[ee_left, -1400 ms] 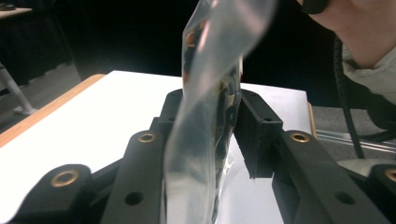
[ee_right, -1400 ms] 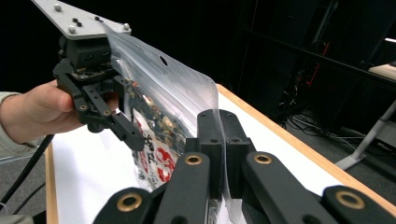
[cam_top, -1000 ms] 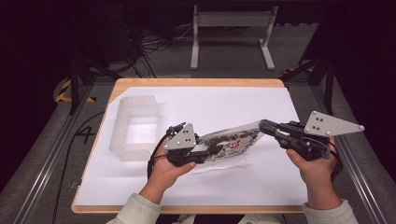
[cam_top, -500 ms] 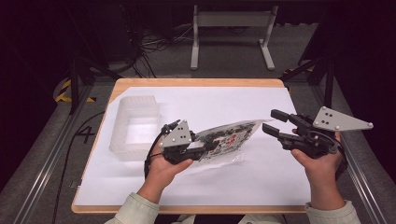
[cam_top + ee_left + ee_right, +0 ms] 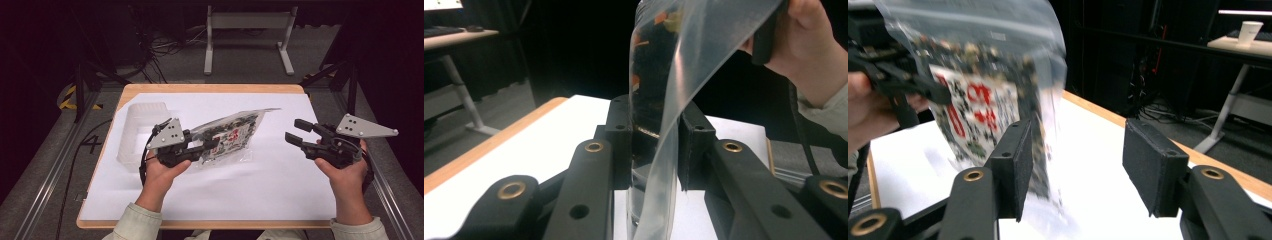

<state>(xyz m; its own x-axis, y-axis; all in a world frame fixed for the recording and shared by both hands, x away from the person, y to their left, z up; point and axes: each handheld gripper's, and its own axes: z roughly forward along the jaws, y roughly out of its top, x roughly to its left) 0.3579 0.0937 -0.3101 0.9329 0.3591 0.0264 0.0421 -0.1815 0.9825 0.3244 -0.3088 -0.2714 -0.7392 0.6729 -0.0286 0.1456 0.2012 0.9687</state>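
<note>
We pinch the snack bag (image 5: 227, 136) w/ left gripper (image 5: 209, 146); right gripper (image 5: 295, 132) spread, empty. Bag's light, floppy, slick — grab the edge.

One snack bag (image 5: 227, 135), one clear plastic tray (image 5: 137, 132), two tongs.

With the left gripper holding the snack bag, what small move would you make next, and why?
Probably carry the bag leftward over the clear plastic tray. The left gripper is clamped on the bag, which is lifted off the white sheet; the right gripper stands open and apart.
</note>
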